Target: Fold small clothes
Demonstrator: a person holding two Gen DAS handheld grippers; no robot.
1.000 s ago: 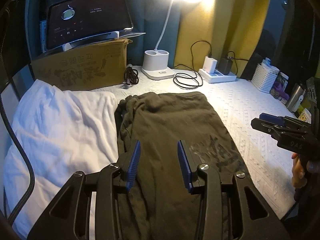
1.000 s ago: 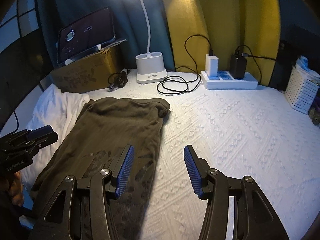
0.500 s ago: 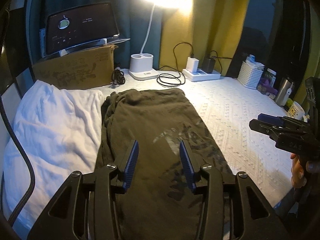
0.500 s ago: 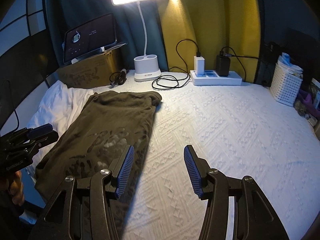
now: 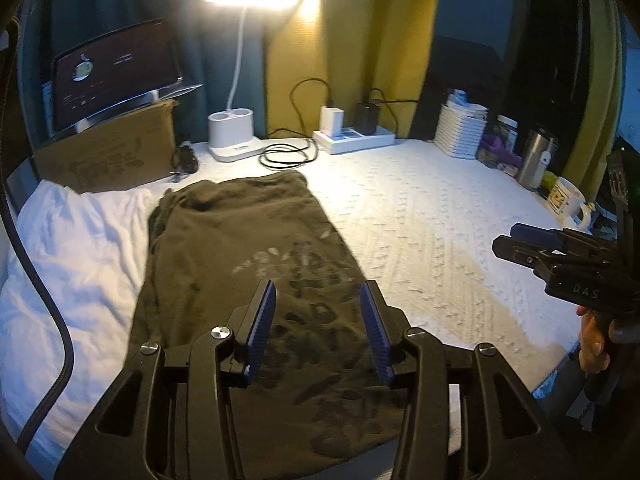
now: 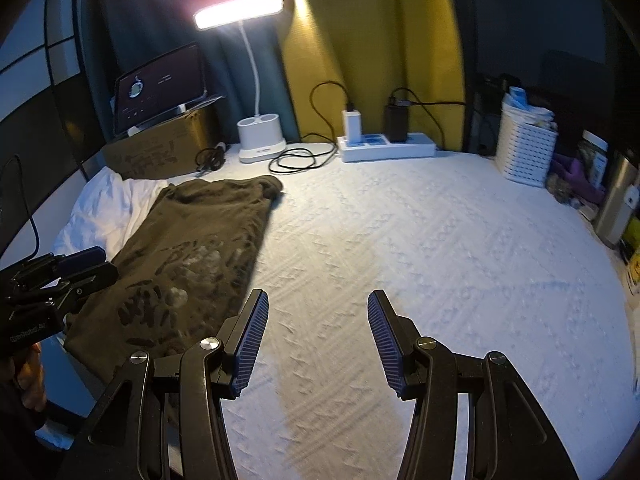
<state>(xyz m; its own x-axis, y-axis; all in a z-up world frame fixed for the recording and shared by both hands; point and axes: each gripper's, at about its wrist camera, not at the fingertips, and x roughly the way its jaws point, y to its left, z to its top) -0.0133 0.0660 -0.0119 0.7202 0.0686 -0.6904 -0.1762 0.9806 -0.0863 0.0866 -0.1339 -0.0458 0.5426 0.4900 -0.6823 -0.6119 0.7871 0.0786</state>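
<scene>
Garment: an olive-brown shirt (image 5: pixel 248 264) with a faded print lies folded into a long strip on the bed (image 6: pixel 420 248), its far end toward the desk lamp (image 5: pixel 232 136).
Garment's neighbour: a white cloth (image 5: pixel 80 248) lies just beside the shirt on the left, touching its long edge.
Left gripper (image 5: pixel 318 330): hovers over the near part of the shirt, its jaws parted and empty, the blue pads clear of the fabric; nothing is between them.
Right gripper (image 6: pixel 316 338): hangs over bare bed cover to the right of the shirt, jaws spread apart, gripping nothing.
Hands: fingers of the person's right hand (image 5: pixel 594 340) show on the right gripper's handle in the left wrist view.
Behind the shirt: a cardboard box (image 5: pixel 112 156) carries a tilted dark screen (image 5: pixel 116 76); a coiled black cable (image 5: pixel 288 156) lies between the lamp base and a white power strip (image 5: pixel 356 138).
Right of the shirt, well apart: a white slatted basket (image 6: pixel 524 146), a steel flask (image 5: pixel 536 158) and a mug (image 5: pixel 568 202) stand along the bed's edge.
</scene>
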